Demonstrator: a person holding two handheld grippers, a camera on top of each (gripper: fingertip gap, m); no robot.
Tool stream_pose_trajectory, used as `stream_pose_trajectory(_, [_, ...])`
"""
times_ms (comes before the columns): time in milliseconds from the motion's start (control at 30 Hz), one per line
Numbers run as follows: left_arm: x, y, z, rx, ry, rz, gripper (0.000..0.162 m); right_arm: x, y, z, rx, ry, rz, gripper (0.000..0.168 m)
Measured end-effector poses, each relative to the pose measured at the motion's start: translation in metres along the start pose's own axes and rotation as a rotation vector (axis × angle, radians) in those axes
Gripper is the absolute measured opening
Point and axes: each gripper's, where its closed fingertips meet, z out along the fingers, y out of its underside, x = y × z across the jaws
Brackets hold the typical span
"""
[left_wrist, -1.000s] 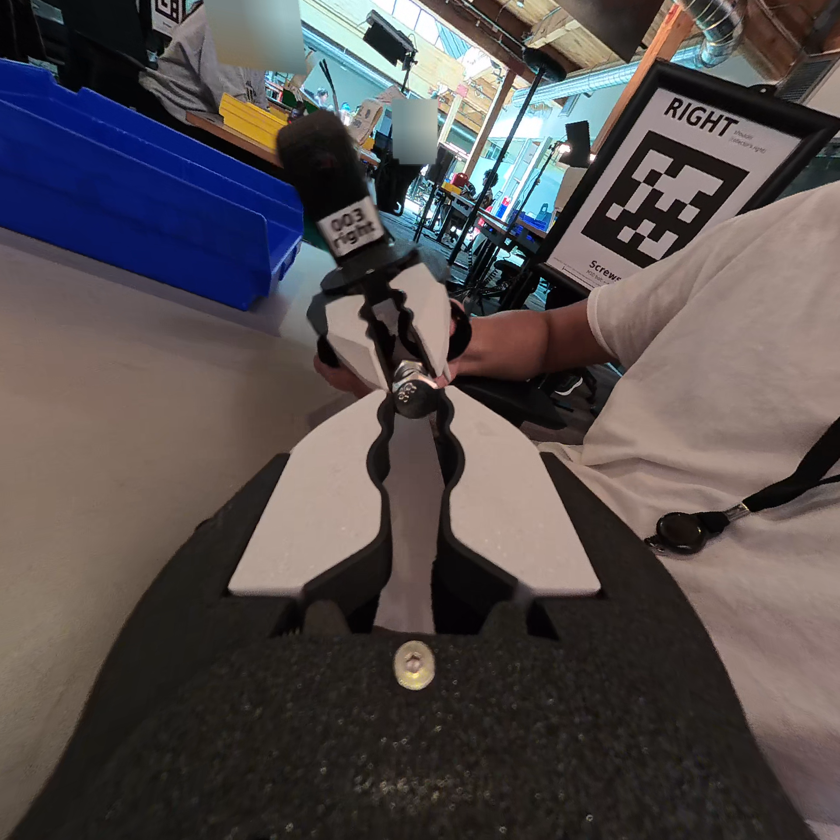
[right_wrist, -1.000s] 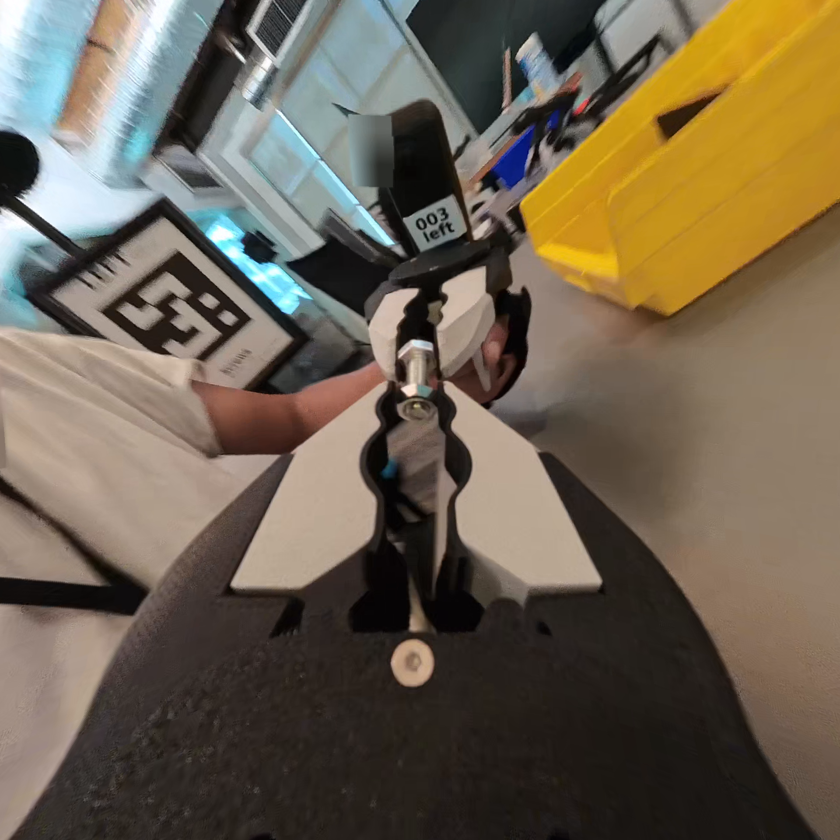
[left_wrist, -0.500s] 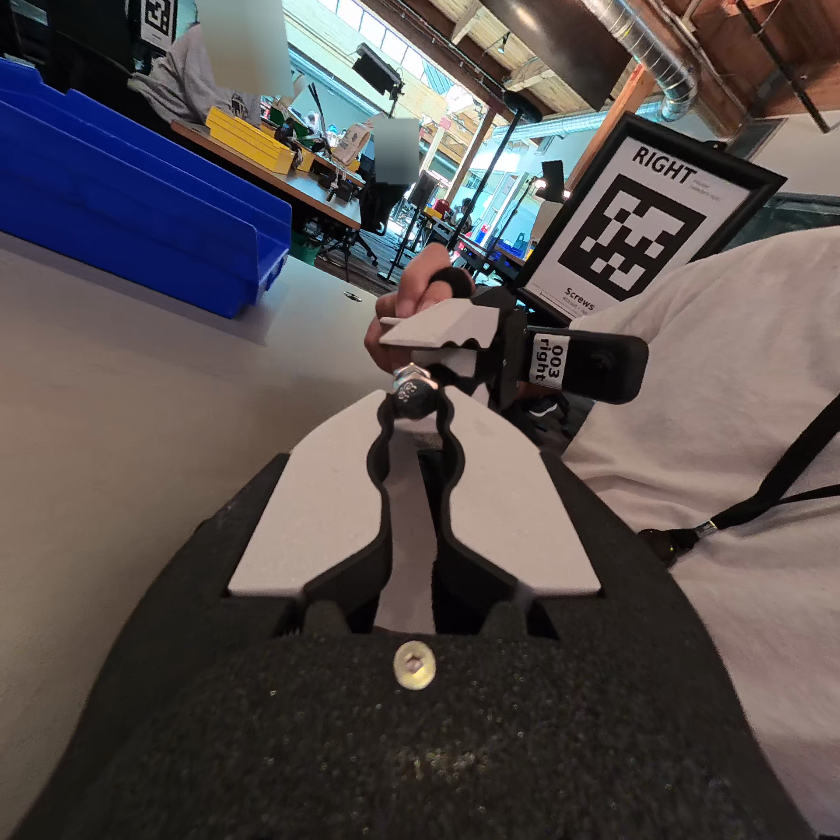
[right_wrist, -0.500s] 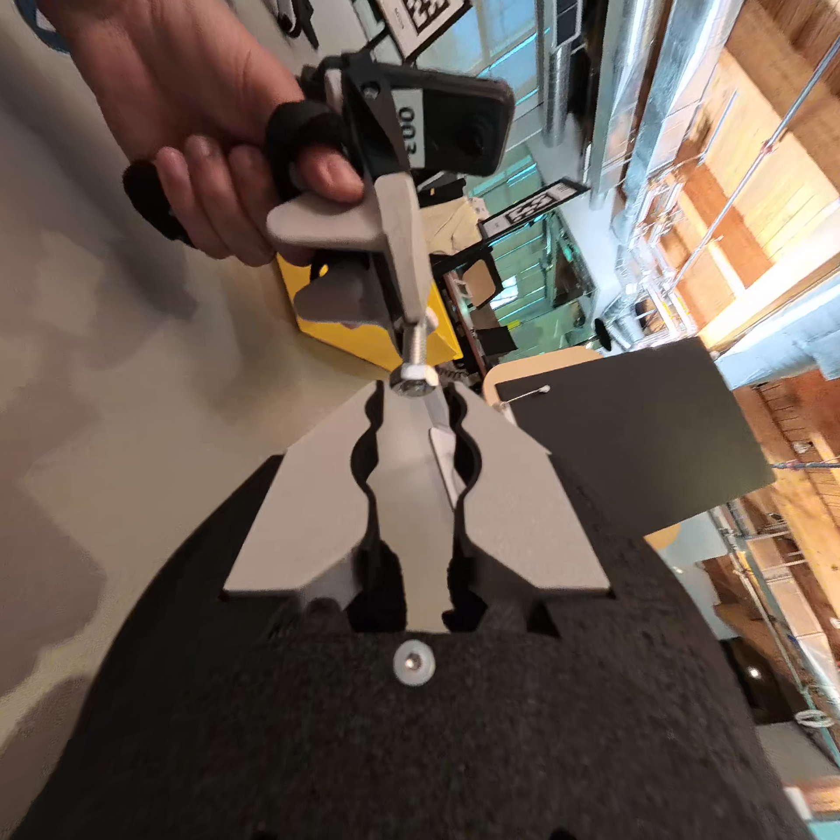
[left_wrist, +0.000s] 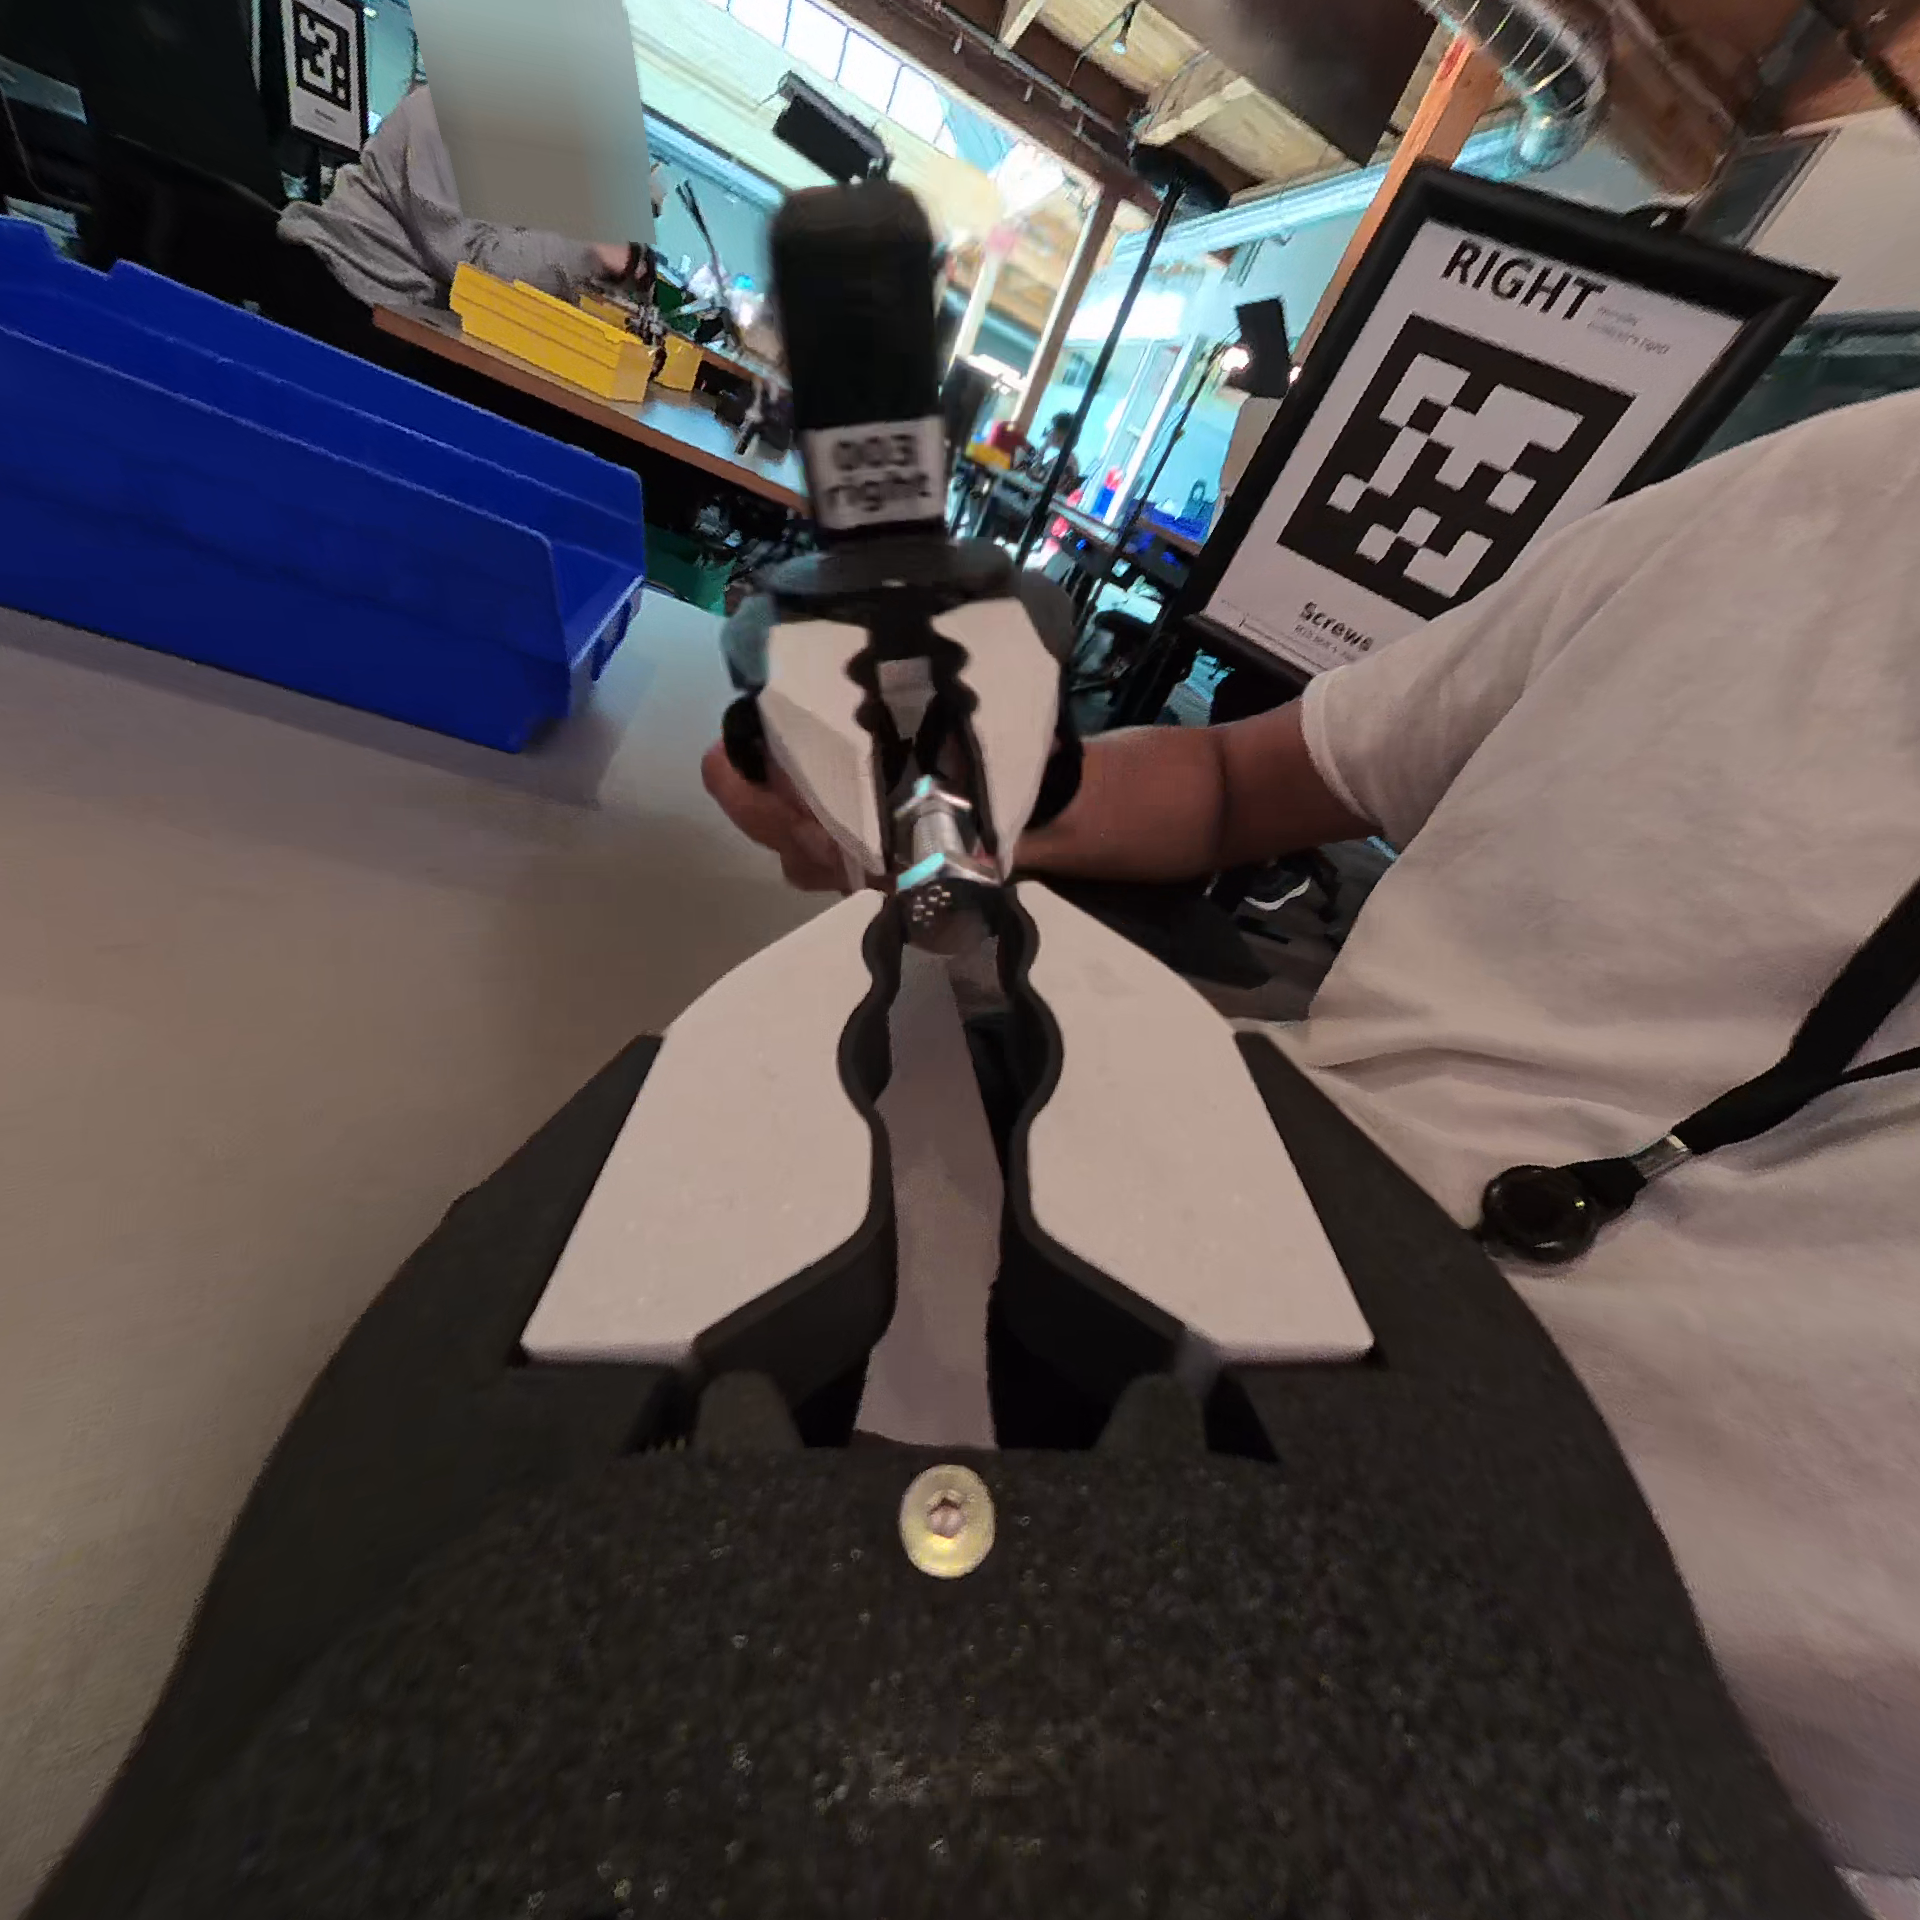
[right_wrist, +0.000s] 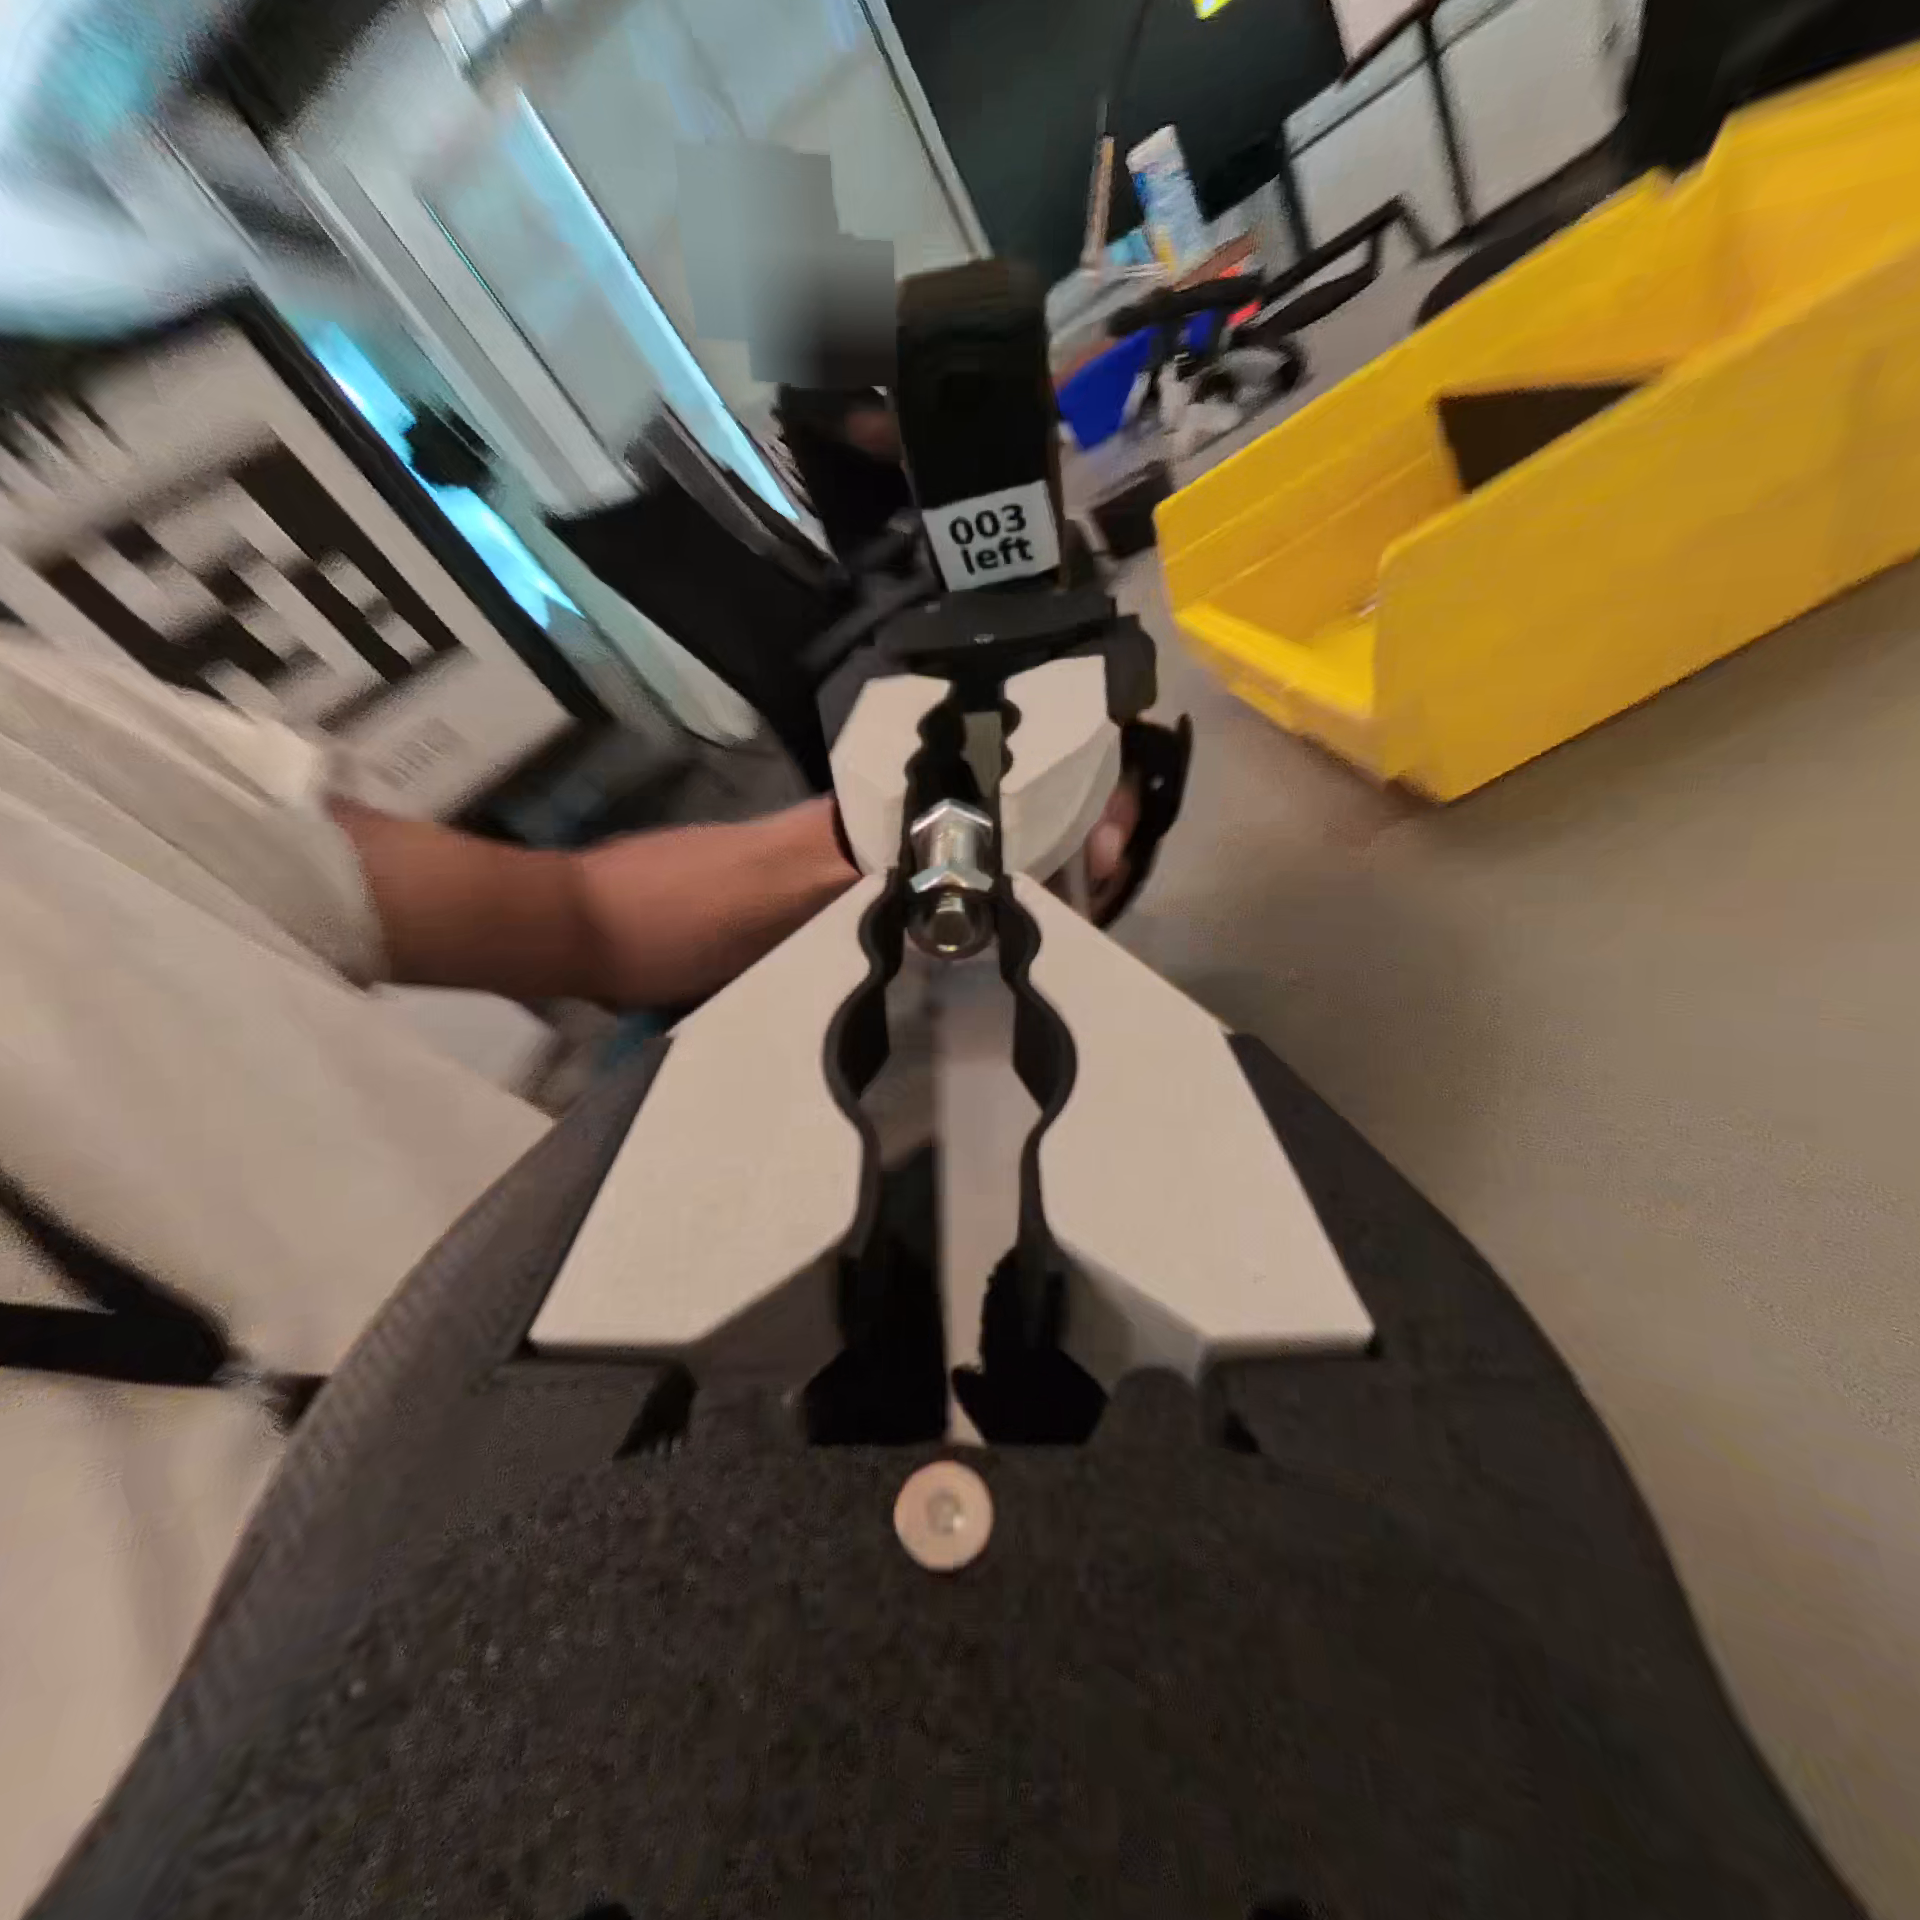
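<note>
Steel hex bolt with a steel hex nut threaded on it sits between the two grippers, which face each other tip to tip above the pale grey tabletop; left gripper has its white fingers pressed onto the bolt's head end, right gripper pinches the nut at the shank end; bolt's long axis runs gripper to gripper, roughly in line with both sets of fingers, head toward the left gripper; each gripper is level-ish, camera stalk up, held by a bare hand with forearm coming in from the person in the white T-shirt; left wrist view: blue plastic bin on the table well behind, framed black-and-white marker sign behind the forearm; right wrist view: yellow plastic bin on the table well off to the side; right view background is motion-blurred.
</note>
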Motion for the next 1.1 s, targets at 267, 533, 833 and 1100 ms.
stream_pose_trajectory(267, [-0.012, -0.006, -0.006, 0.032, -0.072, -0.006, 0.017, 0.002, -0.009, -0.005, 0.076, -0.106, 0.115, 0.041])
stream_pose_trajectory(533, [-0.015, -0.006, -0.008, 0.036, -0.077, -0.028, 0.017, 0.037, -0.004, -0.027, -0.274, 0.846, -1.416, 0.027])
stream_pose_trajectory(833, [-0.013, -0.002, 0.0, 0.02, -0.059, -0.042, 0.017, 0.022, 0.003, -0.007, -0.271, 0.848, -1.599, 0.027])
stream_pose_trajectory(1100, [-0.005, 0.001, 0.002, -0.001, -0.029, -0.013, 0.017, 0.014, 0.009, -0.006, -0.215, 0.554, -1.094, 0.019])
